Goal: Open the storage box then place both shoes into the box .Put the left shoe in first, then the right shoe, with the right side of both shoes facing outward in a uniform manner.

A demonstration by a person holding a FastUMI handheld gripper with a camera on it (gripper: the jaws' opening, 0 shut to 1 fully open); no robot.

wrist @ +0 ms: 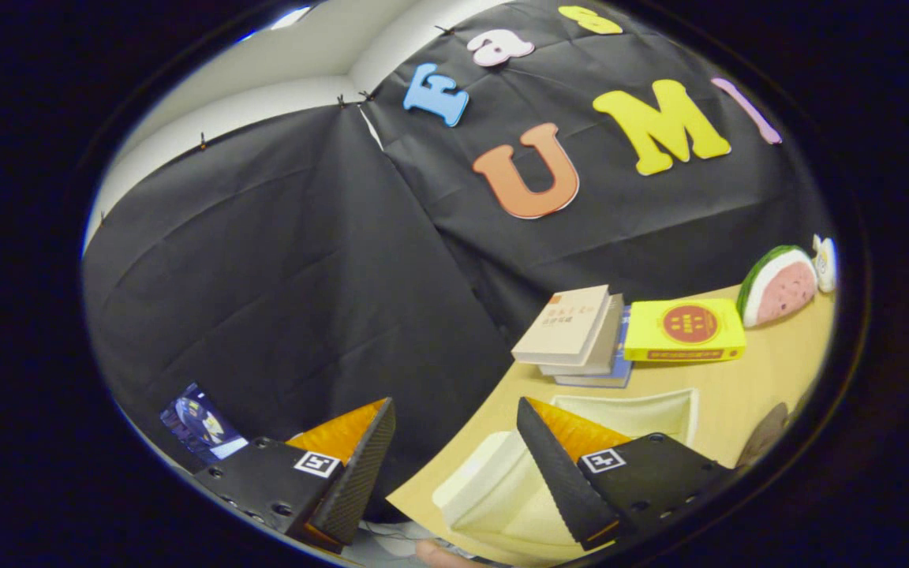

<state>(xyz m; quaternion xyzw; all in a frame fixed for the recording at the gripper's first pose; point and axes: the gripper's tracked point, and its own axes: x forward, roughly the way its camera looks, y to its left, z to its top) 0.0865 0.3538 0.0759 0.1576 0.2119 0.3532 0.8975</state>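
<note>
A: We start at the storage box (628, 414). Cream, open-topped, sitting on the wooden table (770, 371) just ahead of the right finger, whose tip overlaps its near rim. A second cream piece (486, 481) lies nearer us by the table's front edge; we cannot tell whether it is the lid or part of the box.

B: And the gripper (454, 426)?

A: We read the fingers as spread wide, nothing between them, neither touching anything. The left finger hangs out past the table edge, over the dark cloth wall; the right finger is above the table.

B: Room beyond the box?

A: We note a stack of books (577, 335) just behind the box's far rim, and a yellow book (687, 331) flat beside the stack, touching or nearly so. Further back a watermelon-slice toy (778, 284) stands near the wall, with a small white figure (824, 264) next to it. Bare wood lies between the box and the yellow book.

B: Shoes?

A: A dark rounded shape (762, 434) sits beyond the box, half cut off; we cannot tell what it is.

B: Anything off the table?

A: A small lit screen (198, 422) low on the left, beyond the left finger.
</note>
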